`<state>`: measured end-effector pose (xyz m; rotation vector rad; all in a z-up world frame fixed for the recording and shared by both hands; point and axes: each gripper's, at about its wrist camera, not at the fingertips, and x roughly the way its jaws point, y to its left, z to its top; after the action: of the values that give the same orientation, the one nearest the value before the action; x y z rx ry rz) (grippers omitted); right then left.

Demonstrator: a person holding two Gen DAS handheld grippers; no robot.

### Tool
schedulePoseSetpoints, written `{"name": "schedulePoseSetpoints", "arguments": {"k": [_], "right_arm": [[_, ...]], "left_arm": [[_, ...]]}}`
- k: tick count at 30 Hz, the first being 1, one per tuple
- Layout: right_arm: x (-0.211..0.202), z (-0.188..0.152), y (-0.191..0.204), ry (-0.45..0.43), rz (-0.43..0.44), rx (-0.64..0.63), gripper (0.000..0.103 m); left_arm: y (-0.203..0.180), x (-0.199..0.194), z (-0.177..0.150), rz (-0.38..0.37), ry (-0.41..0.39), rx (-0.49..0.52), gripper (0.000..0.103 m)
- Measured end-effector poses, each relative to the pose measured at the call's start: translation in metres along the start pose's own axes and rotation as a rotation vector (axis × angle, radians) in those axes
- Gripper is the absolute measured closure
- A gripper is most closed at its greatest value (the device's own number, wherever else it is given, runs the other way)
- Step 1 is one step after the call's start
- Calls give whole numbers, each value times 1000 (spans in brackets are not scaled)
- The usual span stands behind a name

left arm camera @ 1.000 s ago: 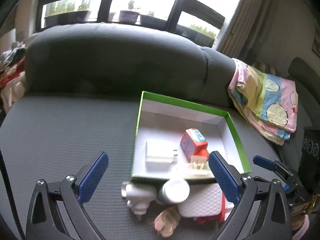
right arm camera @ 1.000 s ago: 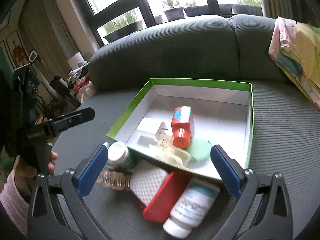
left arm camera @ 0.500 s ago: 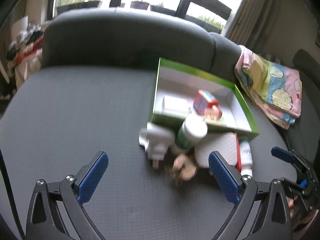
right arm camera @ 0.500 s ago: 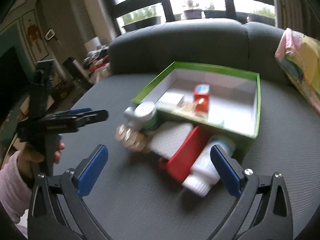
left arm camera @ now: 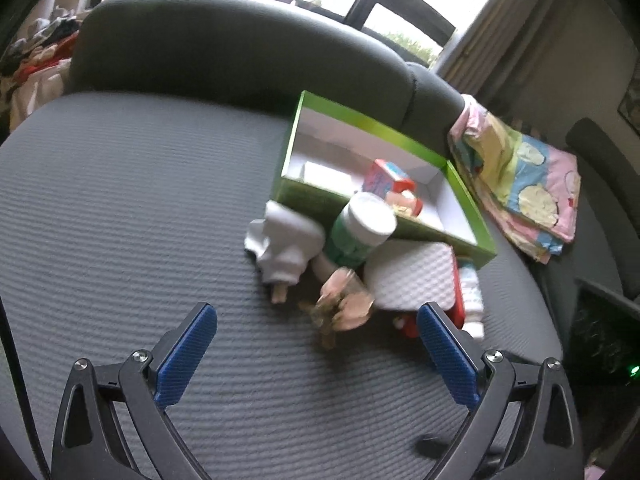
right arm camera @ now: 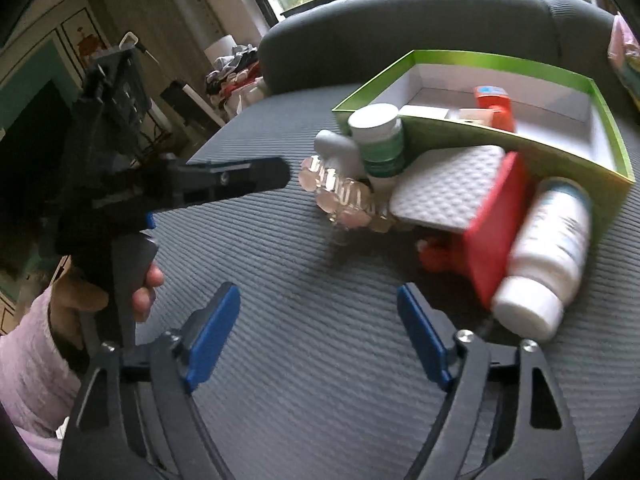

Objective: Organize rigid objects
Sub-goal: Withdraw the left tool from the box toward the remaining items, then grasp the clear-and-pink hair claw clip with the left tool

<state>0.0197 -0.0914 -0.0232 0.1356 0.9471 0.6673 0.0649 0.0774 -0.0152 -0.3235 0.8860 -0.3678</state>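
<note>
Right tool [right arm camera: 318,330]: black frame, blue pads, jaws apart and just narrowed, nothing between them, over bare grey ribbed sofa seat [right arm camera: 280,264].

Left tool [left arm camera: 316,350]: same make, jaws wide apart, empty; in the right wrist view it enters from 9 o'clock, held by a hand [right arm camera: 120,292] in a pale pink sleeve.

Green-rimmed white cardboard box [right arm camera: 612,128]: on the seat at 1 o'clock of the right tool. Contents: a red-orange carton [right arm camera: 496,106] and a white flat item [left arm camera: 320,170]; further pieces too blurred to name.

Items lying outside, against the box's near wall:
- white-capped green-labelled bottle [right arm camera: 378,140], at its left corner;
- white plug adapter [left arm camera: 286,250], at 9 o'clock of that bottle;
- clear faceted bead bracelet [right arm camera: 344,200], at 6 o'clock of the bottle;
- white quilted square pad [right arm camera: 448,188], leaning on a red flat case [right arm camera: 496,224];
- white pill bottle with pale label [right arm camera: 548,252], on its side, cap toward the right tool, touching the red case.

Folded pastel cloth [left arm camera: 520,176]: at 3 o'clock of the box.
</note>
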Motion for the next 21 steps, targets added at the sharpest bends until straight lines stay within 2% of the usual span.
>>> {"name": "schedulePoseSetpoints", "arguments": {"k": [9,11,13,17,21], "right_arm": [[45,23,-3,28,-69,-7,30],[50,25,-1,30,-94,-21,30],[55,28,1,30,-126,-30,29],[62,30,2,32,-165,-54,28],[72,34,1,44,-186,-54,26]], "left_arm": [[-6,27,9,-9,14,29,3],[-5,29,8,-19,12,24,8],[-5,32,8,-21,15,29,18],[-6,36,6,-22,23,49,19],[-6,43,5,-30,41,52,41]]}}
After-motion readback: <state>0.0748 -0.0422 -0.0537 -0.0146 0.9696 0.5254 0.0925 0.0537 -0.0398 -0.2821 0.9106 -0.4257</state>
